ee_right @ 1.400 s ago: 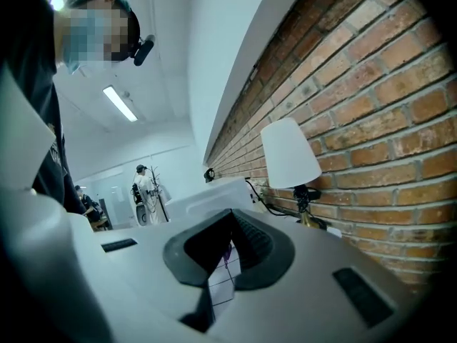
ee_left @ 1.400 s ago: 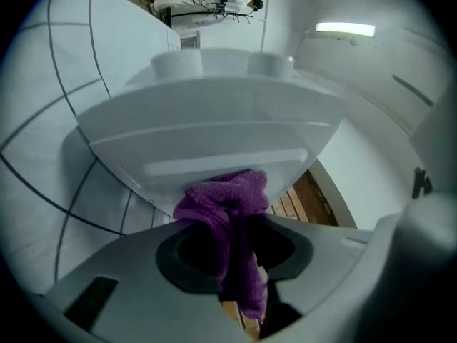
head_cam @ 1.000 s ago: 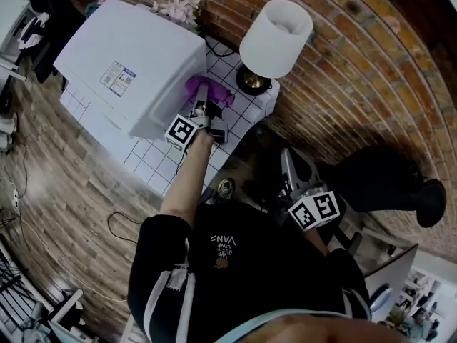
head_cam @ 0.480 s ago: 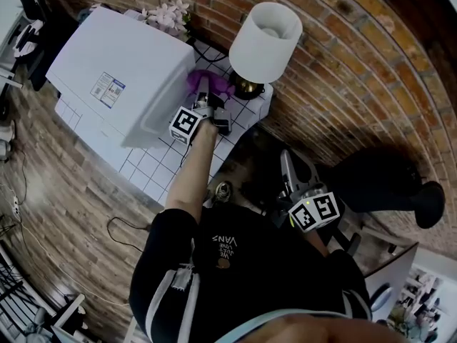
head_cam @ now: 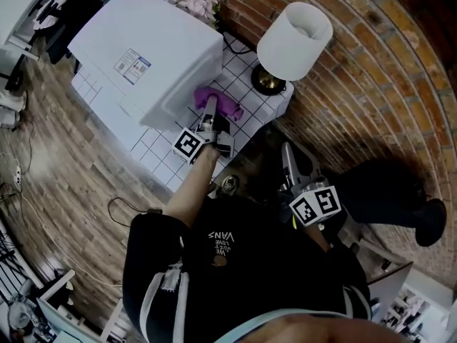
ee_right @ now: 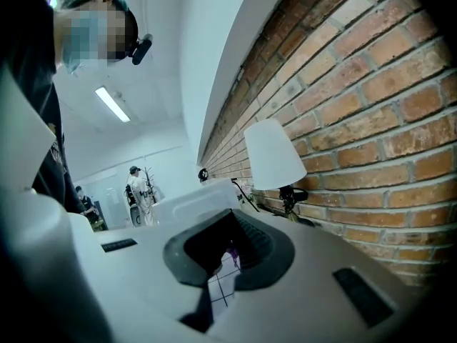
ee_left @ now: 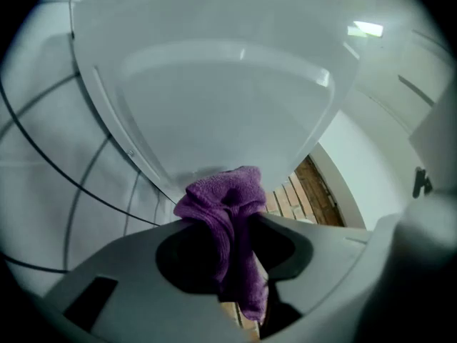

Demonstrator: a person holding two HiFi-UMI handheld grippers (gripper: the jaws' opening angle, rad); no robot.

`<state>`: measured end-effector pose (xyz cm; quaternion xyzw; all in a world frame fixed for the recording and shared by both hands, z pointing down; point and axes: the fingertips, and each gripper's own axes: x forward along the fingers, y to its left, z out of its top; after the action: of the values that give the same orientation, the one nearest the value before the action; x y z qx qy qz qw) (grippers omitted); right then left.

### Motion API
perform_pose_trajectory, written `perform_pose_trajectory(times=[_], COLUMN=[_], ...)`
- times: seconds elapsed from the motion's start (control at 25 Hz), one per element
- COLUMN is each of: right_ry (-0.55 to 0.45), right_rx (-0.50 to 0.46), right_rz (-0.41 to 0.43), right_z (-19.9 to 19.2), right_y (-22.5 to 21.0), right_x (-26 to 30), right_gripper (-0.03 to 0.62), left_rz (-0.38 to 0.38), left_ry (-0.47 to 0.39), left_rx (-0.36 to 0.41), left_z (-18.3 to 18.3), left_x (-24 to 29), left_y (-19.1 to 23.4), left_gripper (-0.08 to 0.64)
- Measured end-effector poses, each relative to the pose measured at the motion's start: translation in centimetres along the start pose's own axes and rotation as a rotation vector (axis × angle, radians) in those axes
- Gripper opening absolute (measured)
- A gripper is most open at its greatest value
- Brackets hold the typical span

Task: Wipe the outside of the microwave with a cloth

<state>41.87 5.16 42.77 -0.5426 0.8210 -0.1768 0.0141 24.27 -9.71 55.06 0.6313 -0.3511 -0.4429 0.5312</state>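
Observation:
The white microwave (head_cam: 150, 56) stands on a white tiled table (head_cam: 153, 148) at the upper left of the head view. My left gripper (head_cam: 210, 111) is shut on a purple cloth (head_cam: 216, 100) and presses it against the microwave's right side, low down near the tiles. In the left gripper view the cloth (ee_left: 227, 216) bunches between the jaws and touches the microwave's pale wall (ee_left: 214, 98). My right gripper (head_cam: 287, 156) hangs away from the table near my body, jaws together and holding nothing. Its own view shows the microwave (ee_right: 196, 199) far off.
A table lamp with a white shade (head_cam: 294, 40) stands on the tiles right of the microwave, close to the brick wall (head_cam: 371, 70). Pale flowers (head_cam: 200, 2) sit behind the microwave. A cable (head_cam: 121, 220) lies on the wooden floor. A person (ee_right: 137, 188) stands far off.
The left gripper has slid the cloth along the microwave's side, first toward the back wall, then back toward me. The right gripper has stayed in place.

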Motion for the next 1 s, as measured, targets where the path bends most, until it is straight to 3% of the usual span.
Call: perform_pose_trajectory(times=[0.36, 0.52, 0.72, 1.0], right_ry=[0.039, 0.047, 0.045, 0.032], right_rx=[-0.021, -0.032, -0.031, -0.011], right_rz=[0.139, 0.161, 0.135, 0.032], right_z=[-1.1, -1.3, -1.4, -1.5], right_y=[4.6, 5.5, 5.1, 1.9], right_x=[3.1, 3.6, 3.0, 0.7], right_gripper=[-0.003, -0.003, -0.003, -0.003], left_rz=[0.154, 0.181, 0.180, 0.163], left_ry=[-0.126, -0.168, -0.152, -0.036], left_rx=[0.028, 0.059, 0.070, 0.062], left_z=[5.6, 7.9, 8.1, 3.2], left_x=[-11.7, -13.6, -12.1, -4.0], left_y=[3.3, 4.3, 5.2, 6.9], left_gripper=[0.133, 0.132, 0.133, 0.132])
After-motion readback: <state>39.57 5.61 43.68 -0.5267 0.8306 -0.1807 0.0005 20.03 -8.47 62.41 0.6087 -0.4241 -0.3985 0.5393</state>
